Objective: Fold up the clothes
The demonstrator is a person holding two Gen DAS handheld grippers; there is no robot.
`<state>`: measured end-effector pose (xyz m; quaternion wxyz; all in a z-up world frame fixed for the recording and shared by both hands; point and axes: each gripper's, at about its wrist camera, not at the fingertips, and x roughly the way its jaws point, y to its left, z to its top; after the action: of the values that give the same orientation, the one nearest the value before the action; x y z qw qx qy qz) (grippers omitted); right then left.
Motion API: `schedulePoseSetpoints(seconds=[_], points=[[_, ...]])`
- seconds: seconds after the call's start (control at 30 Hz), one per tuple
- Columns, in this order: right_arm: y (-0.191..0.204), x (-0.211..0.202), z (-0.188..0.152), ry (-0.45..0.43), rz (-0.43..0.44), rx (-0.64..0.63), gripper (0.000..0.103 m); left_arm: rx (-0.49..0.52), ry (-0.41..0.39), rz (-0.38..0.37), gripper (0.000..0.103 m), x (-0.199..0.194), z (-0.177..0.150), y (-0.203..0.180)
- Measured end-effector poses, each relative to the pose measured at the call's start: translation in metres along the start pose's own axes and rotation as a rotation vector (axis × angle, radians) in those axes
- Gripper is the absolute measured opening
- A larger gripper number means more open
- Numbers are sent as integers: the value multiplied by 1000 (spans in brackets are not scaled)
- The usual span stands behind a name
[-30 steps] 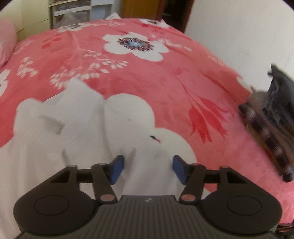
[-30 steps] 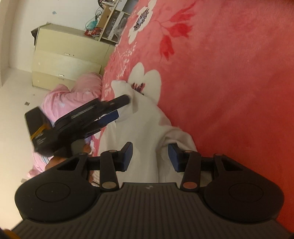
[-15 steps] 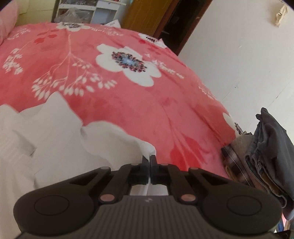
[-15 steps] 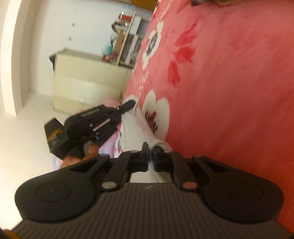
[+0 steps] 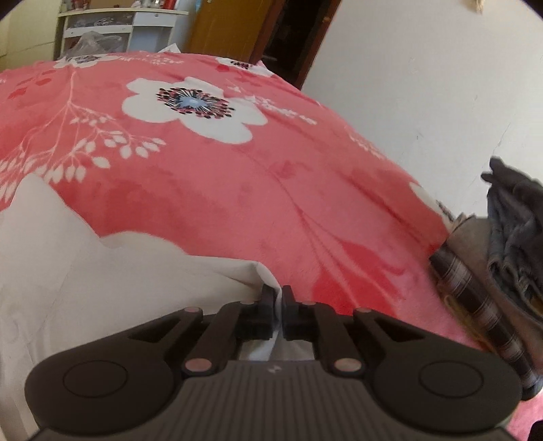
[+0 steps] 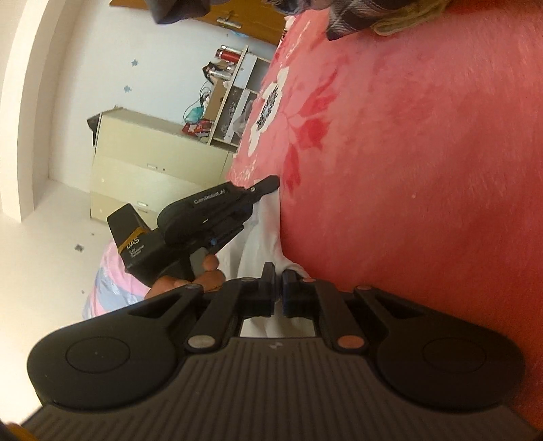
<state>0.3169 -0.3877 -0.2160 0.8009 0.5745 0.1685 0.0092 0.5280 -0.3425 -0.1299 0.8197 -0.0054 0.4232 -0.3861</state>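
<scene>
A white garment [image 5: 101, 278] lies on the pink flowered bedspread [image 5: 237, 190], filling the lower left of the left wrist view. My left gripper [image 5: 278, 295] pinches the garment's edge at its right corner; its jaws are opening, with the cloth still between the pads. In the right wrist view my right gripper [image 6: 277, 274] is shut on another edge of the white garment [image 6: 264, 230]. The left gripper [image 6: 271, 181] shows there too, held by a hand [image 6: 190, 281], its tip on the cloth beside the bedspread [image 6: 424, 169].
A pile of folded dark and plaid clothes [image 5: 492, 271] sits at the bed's right edge by the wall, and shows as the pile [image 6: 356, 20] at the top of the right wrist view. A cream dresser [image 6: 152, 159] and white shelves [image 5: 112, 30] stand beyond the bed.
Both grippers went from open to shut on the white garment's edges. The left gripper then moved toward the clothes pile and lower, drawing the cloth's corner with it.
</scene>
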Motion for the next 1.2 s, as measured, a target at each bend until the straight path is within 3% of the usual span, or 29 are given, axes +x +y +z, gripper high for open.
schedulePoseSetpoints(seconds=[0.03, 0.07, 0.1, 0.27, 0.43, 0.53, 0.6, 0.67, 0.73, 0.83, 0.93, 1.07, 1.13, 1.2], points=[[1, 1, 1, 5, -2, -8, 3, -17, 5, -1, 33, -4, 2, 1], [1, 1, 2, 10, -4, -16, 3, -21, 2, 26, 51, -14, 4, 1], [2, 2, 3, 15, -6, -23, 3, -10, -14, 59, 56, -30, 7, 0], [-2, 2, 7, 57, 12, -15, 5, -22, -74, 162, 56, -144, 17, 12], [0, -1, 18, 138, -56, 54, 7, 48, -194, 306, 62, -311, 8, 14], [3, -16, 29, 153, -107, 138, 25, 63, -301, 424, 64, -415, -10, 10], [12, -35, 32, 125, -159, 147, 46, 70, -336, 514, 65, -474, -27, 6], [26, -56, 32, 102, -206, 96, 49, 75, -330, 580, 65, -515, -49, 1], [39, -78, 27, 96, -205, 62, 50, 74, -294, 556, 65, -534, -82, -3], [71, -102, 9, 121, -155, -27, 50, 92, -194, 473, 65, -518, -152, -10], [111, -111, -33, 258, -75, -156, 50, 124, -97, 382, 64, -487, -224, -19], [151, -111, -111, 430, -27, -330, 48, 156, -40, 266, 63, -434, -298, -29], [159, -106, -142, 471, -42, -401, 46, 174, -24, 216, 63, -411, -325, -34], [156, -102, -161, 477, -71, -423, 44, 221, -34, 238, 62, -397, -339, -39]])
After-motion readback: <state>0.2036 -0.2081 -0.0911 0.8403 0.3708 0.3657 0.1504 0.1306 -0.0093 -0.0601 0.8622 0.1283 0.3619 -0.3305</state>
